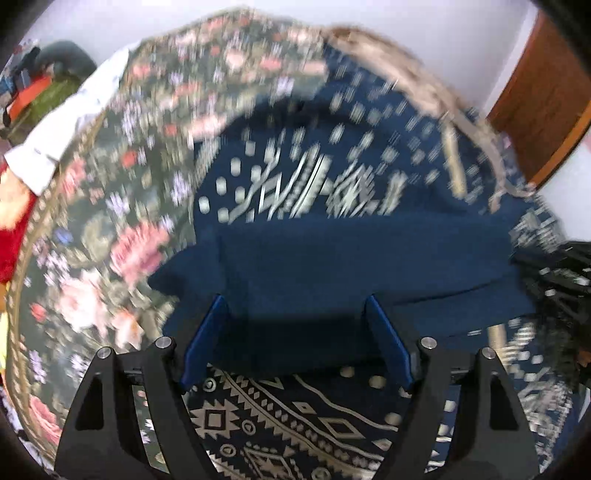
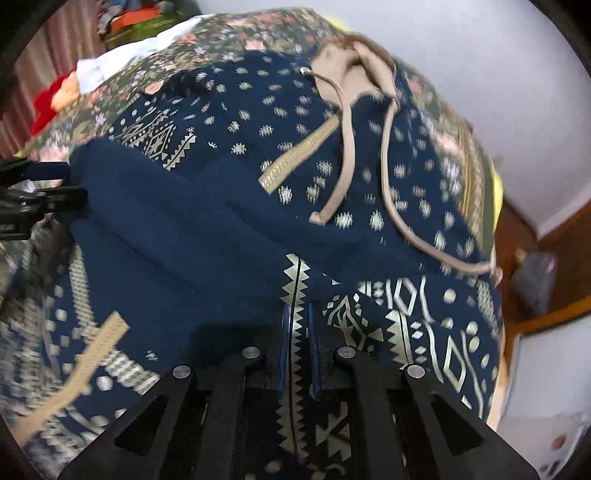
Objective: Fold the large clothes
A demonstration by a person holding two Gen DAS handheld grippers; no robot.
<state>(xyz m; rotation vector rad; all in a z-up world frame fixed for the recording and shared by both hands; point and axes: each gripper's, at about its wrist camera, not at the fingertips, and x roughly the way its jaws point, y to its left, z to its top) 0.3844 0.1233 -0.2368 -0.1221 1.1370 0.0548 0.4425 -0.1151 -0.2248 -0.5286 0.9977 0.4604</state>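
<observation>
A navy hoodie [image 1: 332,251] with a pale geometric print lies spread on a floral bedspread [image 1: 129,221]. In the right wrist view its beige hood [image 2: 343,62] and drawstrings [image 2: 343,147] lie at the far end. A plain dark flap of the hoodie [image 2: 166,221] is folded over the printed side. My right gripper [image 2: 297,317] is shut on a zigzag-printed edge of that fabric. My left gripper [image 1: 295,306] hangs open just above the dark flap, with nothing between its blue fingers [image 1: 218,314]. The left gripper [image 2: 37,192] also shows at the flap's left edge.
A white cloth [image 1: 55,129] and a red plush item [image 1: 11,240] lie at the bed's far left. Clutter in orange and green [image 2: 140,22] sits beyond them. Wooden furniture [image 1: 535,103] stands by the white wall on the right, past the bed's edge.
</observation>
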